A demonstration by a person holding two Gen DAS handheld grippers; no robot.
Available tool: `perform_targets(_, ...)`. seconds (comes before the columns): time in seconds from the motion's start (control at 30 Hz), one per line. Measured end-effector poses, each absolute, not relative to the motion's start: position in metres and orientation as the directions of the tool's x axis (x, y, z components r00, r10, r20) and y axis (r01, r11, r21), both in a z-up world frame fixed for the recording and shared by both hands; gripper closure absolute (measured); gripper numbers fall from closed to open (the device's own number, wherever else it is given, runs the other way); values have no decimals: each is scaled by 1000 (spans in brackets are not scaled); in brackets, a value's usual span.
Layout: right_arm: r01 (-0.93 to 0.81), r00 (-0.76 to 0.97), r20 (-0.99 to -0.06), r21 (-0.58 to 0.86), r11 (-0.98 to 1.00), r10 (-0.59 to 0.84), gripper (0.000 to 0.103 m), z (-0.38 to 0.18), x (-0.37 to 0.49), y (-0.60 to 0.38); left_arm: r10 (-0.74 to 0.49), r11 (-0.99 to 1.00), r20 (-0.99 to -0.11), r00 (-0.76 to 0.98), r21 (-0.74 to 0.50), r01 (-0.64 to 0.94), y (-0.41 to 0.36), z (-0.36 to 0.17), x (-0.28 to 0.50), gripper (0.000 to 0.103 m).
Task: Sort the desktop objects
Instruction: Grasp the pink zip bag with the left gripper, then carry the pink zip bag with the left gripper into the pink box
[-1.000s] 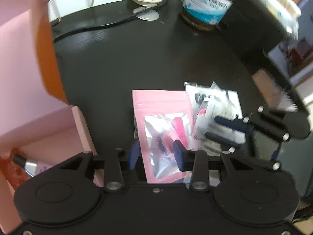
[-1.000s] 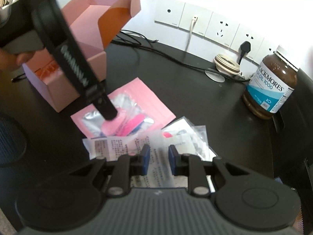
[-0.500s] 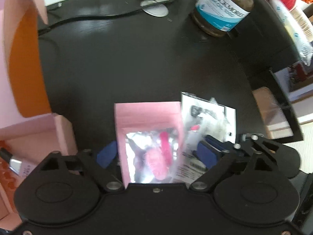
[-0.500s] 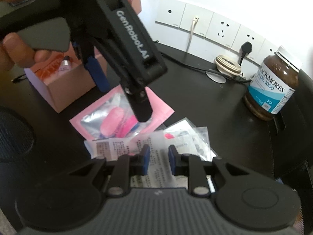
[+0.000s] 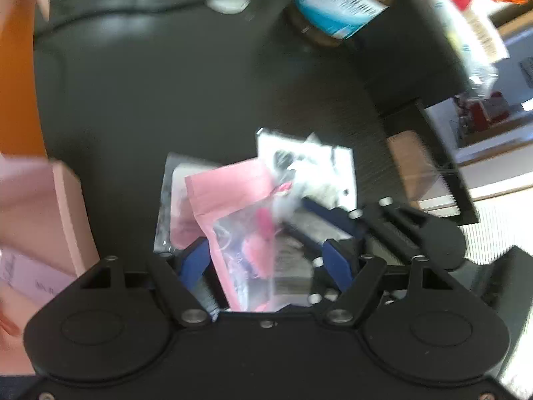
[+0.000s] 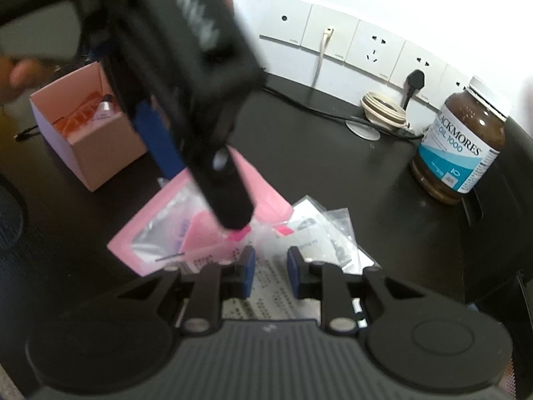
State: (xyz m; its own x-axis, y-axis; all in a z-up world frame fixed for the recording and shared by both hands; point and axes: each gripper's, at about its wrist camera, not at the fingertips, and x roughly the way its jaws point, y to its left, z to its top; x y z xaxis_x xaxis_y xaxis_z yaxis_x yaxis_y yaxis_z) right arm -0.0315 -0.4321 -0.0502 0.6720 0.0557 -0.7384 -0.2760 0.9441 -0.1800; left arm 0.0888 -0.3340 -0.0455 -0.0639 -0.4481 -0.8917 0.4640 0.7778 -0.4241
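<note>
A pink pouch (image 5: 230,193) with a clear window lies tilted on the black desk, over a clear packet (image 5: 168,200). My left gripper (image 5: 266,256) straddles the pouch's near end. Its jaws are closing, but the pads stand wide and do not press the pouch. From the right wrist view, one left finger (image 6: 230,200) rests on the pouch (image 6: 160,233). My right gripper (image 6: 270,270) sits low over a white printed sheet and clear packets (image 6: 319,230), with its pads a narrow gap apart and nothing pinched. The open pink box (image 6: 100,153) stands at the left.
A brown supplement jar (image 6: 459,146) stands at the back right, near the desk's edge. A coiled cable (image 6: 383,110) and a black lead lie along the wall under the sockets. The pink box holds a tube and orange items. A hand (image 6: 20,73) grips the left tool.
My left gripper's jaws spread wide from the pouch's near end and the tool tipped steeper. The pink pouch skewed, baring a clear packet beneath. The right gripper stayed put.
</note>
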Motion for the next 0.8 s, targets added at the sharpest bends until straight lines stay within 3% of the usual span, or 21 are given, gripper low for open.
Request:
perform_targets(0.03,-276,672,-738,-182,944,54,81,-50,-31,-432,-442,784,-894,-71,-424,454,-332,-52,88,29)
perform_targets(0.1,-281,673,-738,-192,940,51,81,-50,-32,-432,-455,782,-886,-88,-445,437,-329,-60,87,39)
perform_targets(0.27,-276,677,-735,-193,941,48,80,-51,-33,-431,-447,782,-892,-64,-424,457,-330,-60,81,40)
perform_targets(0.33,-274,678,-733,-194,942,46,80,-52,-34,-430,-434,792,-900,-47,-406,455,-332,-57,81,50)
perform_targets(0.37,-274,679,-733,-194,942,46,80,-52,-34,-430,-431,796,-902,-37,-399,454,-332,-55,82,61)
perform_targets(0.43,-273,677,-734,-192,943,47,80,-51,-34,-429,-431,801,-902,-32,-399,447,-330,-52,85,67)
perform_targets(0.5,-273,675,-736,-185,944,51,80,-51,-33,-429,-432,805,-902,-26,-399,439,-327,-48,88,81)
perform_targets(0.7,-260,673,-737,-164,952,56,80,-49,-33,-430,-487,777,-872,-44,-456,434,-325,-41,88,87)
perform_targets(0.8,-255,675,-736,-164,953,54,80,-50,-34,-429,-509,761,-859,-47,-475,443,-333,-42,80,85)
